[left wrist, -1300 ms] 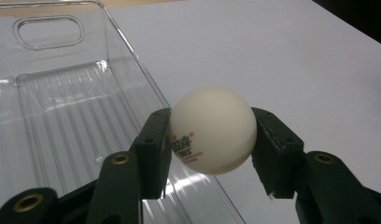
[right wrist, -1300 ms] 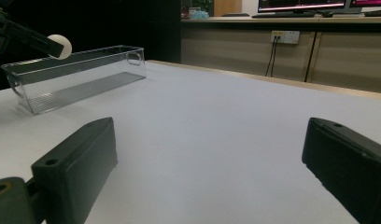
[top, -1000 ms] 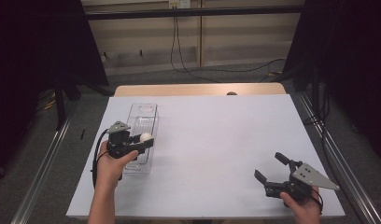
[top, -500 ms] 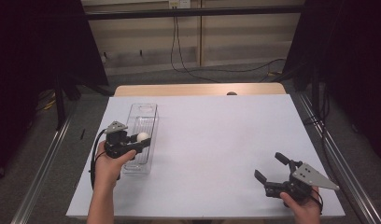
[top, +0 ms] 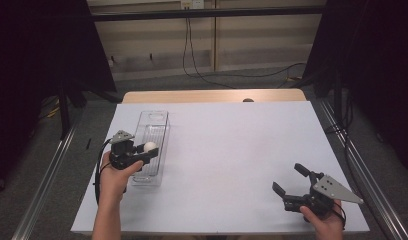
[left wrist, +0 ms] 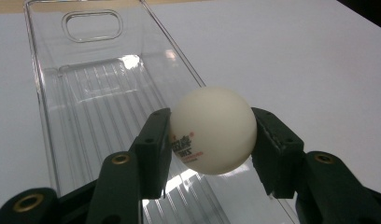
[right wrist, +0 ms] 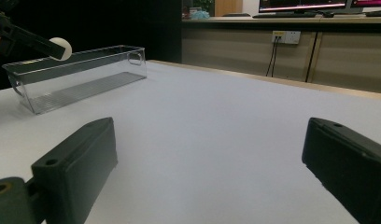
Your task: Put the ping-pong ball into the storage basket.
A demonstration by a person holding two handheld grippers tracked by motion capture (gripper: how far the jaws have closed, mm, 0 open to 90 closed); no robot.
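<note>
Above the clear bin, the left hand-held gripper clamps a smooth white ball bearing small red print.

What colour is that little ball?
The ball is off-white with small red print, clearest in the left gripper view.

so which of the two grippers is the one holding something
The left gripper: its jaws are shut on a white ball above the clear bin. The right gripper stands open over bare table, nothing between its jaws.

left gripper: jaws clamped on something, raised, forearm in from bottom-left
right gripper: jaws spread wide, low, near bottom-right
</note>
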